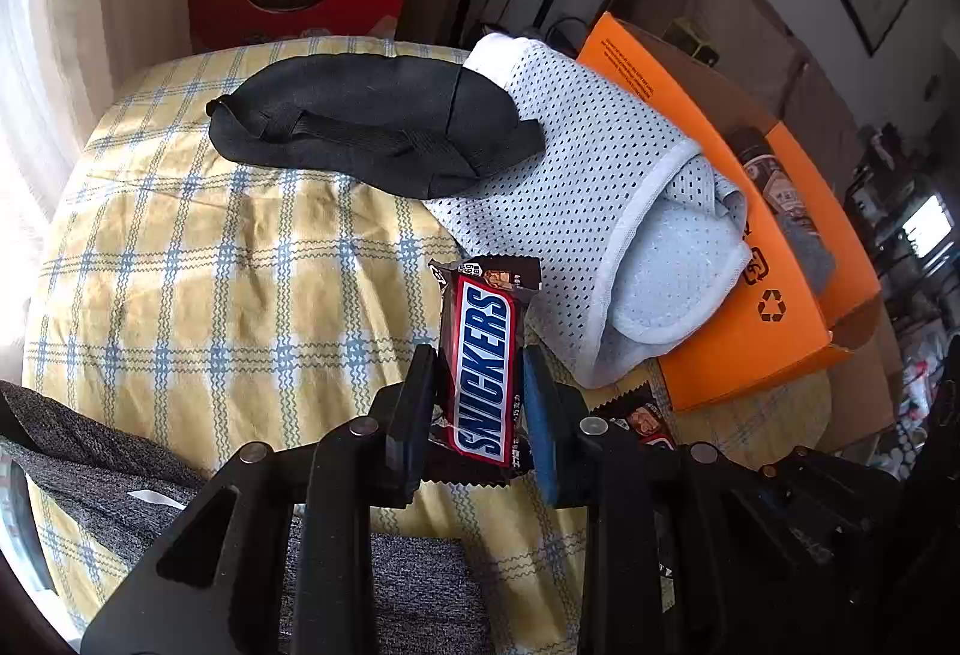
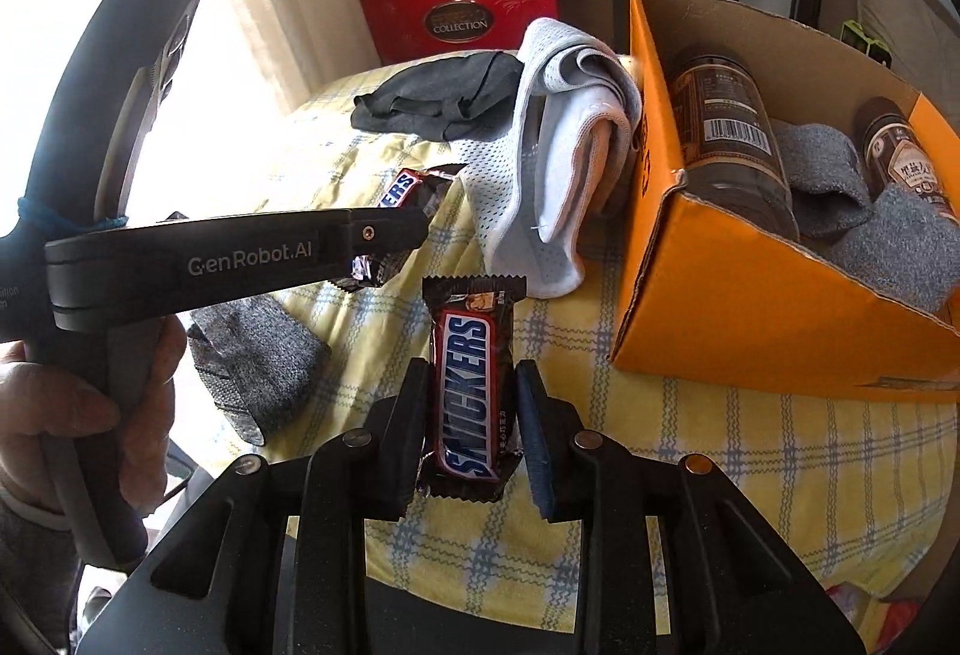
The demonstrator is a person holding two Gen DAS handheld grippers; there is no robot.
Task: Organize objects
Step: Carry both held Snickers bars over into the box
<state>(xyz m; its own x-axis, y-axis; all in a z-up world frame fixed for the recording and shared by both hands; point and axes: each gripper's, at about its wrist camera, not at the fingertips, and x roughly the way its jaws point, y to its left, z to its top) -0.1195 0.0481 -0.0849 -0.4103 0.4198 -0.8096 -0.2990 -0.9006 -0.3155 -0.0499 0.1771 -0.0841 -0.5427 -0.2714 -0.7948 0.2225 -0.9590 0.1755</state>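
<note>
In the left wrist view my left gripper (image 1: 480,376) is shut on a Snickers bar (image 1: 483,355), gripped by its long sides, with its far end sticking out past the fingertips. In the right wrist view my right gripper (image 2: 471,391) is shut on a second Snickers bar (image 2: 468,385) the same way. Both hang just above the yellow plaid tablecloth (image 2: 720,451). The left gripper (image 2: 396,241) also shows from the side there, held by a hand (image 2: 66,415), with its bar (image 2: 408,190) poking out. The open orange cardboard box (image 2: 750,331) stands right of both.
A black eye mask (image 1: 372,127) and a white mesh cloth (image 1: 576,211) lie at the far side, the cloth against the orange box (image 1: 750,307). Inside the box are two dark jars (image 2: 732,139) and grey socks (image 2: 900,241). Another grey sock (image 2: 258,367) lies near left. A red bag (image 2: 462,19) stands behind.
</note>
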